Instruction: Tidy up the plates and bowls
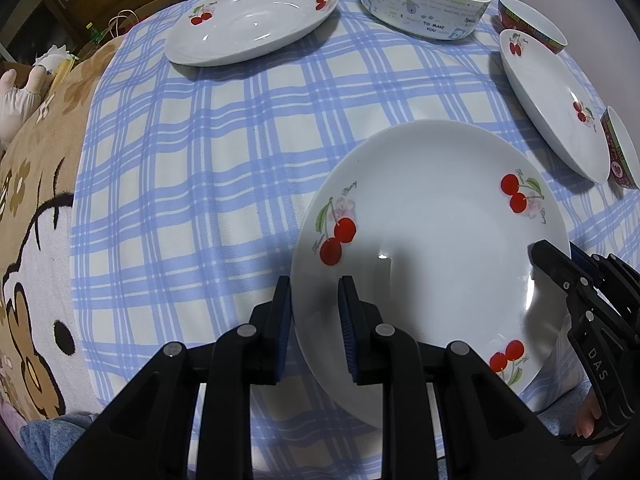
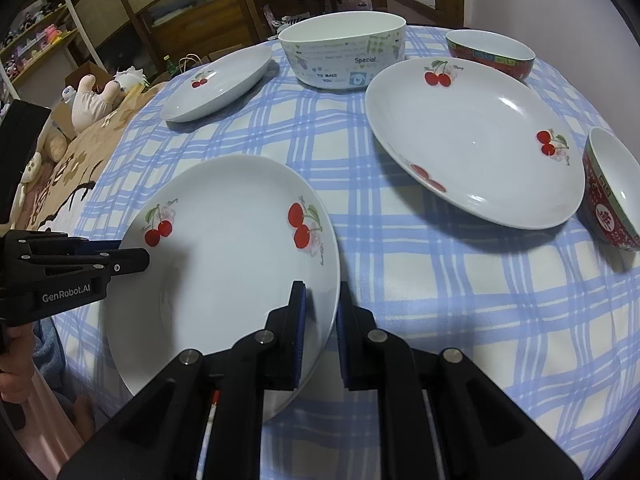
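Note:
A white cherry-print plate (image 1: 432, 240) sits near the table's front; it also shows in the right wrist view (image 2: 224, 272). My left gripper (image 1: 315, 316) straddles its left rim, one finger on each side, with a gap to the pads. My right gripper (image 2: 321, 320) straddles its right rim the same way and shows in the left wrist view (image 1: 560, 268). A second cherry plate (image 2: 476, 144) lies at the right, a third (image 1: 256, 20) at the far left. A large white printed bowl (image 2: 344, 52) stands at the back. Two red bowls (image 2: 490, 54) (image 2: 612, 192) stand at the right.
A blue checked tablecloth (image 1: 200, 160) covers the round table. A brown cartoon blanket (image 1: 36, 240) and plush toys (image 2: 96, 96) lie beyond the left edge. Wooden shelves (image 2: 132, 12) stand behind the table.

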`<state>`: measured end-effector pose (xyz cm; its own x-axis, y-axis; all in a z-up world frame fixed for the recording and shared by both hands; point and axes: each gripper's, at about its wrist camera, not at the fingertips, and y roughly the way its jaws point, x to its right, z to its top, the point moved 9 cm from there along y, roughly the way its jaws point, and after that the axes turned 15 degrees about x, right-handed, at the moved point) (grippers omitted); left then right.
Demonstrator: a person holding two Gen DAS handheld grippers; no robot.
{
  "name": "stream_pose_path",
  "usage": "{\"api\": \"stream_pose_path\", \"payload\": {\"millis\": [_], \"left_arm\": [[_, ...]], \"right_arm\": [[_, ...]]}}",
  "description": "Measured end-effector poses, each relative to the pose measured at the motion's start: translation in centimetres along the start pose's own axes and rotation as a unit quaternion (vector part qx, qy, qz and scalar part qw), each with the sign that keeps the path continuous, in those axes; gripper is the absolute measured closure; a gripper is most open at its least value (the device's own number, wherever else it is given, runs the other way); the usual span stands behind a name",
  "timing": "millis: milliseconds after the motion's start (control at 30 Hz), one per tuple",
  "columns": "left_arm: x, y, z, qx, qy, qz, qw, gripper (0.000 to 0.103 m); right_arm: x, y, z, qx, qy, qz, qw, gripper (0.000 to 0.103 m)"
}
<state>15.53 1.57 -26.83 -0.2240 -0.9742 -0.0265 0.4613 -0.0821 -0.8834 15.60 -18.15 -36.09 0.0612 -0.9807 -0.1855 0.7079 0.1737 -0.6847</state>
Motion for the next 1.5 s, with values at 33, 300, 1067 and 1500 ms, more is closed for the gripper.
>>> {"api": "stream_pose_path", "payload": {"millis": [33,300,1067,1500], "left_arm": [[0.0,0.0,0.0,0.000,-0.001,-0.001,1.0000,0.081],[0.0,0.1,0.1,-0.001,-0.005,-0.006,1.0000,0.081],[-3.6,-4.0,4.8,0.082,-0.027,0.037,0.9955,0.047],[-8.7,-2.7,10.9,0.105,-0.061,0.072,0.9900,0.018]], "right_arm": [[0.0,0.0,0.0,0.000,-0.002,-0.001,1.000,0.087],[0.0,0.0,0.0,-0.005,-0.003,0.001,1.000,0.086],[-0.8,-1.7,6.1,0.060,-0.001,0.017,0.998,0.085],[-3.7,2.4,13.6,0.095,-0.027,0.040,0.994,0.041]]}}
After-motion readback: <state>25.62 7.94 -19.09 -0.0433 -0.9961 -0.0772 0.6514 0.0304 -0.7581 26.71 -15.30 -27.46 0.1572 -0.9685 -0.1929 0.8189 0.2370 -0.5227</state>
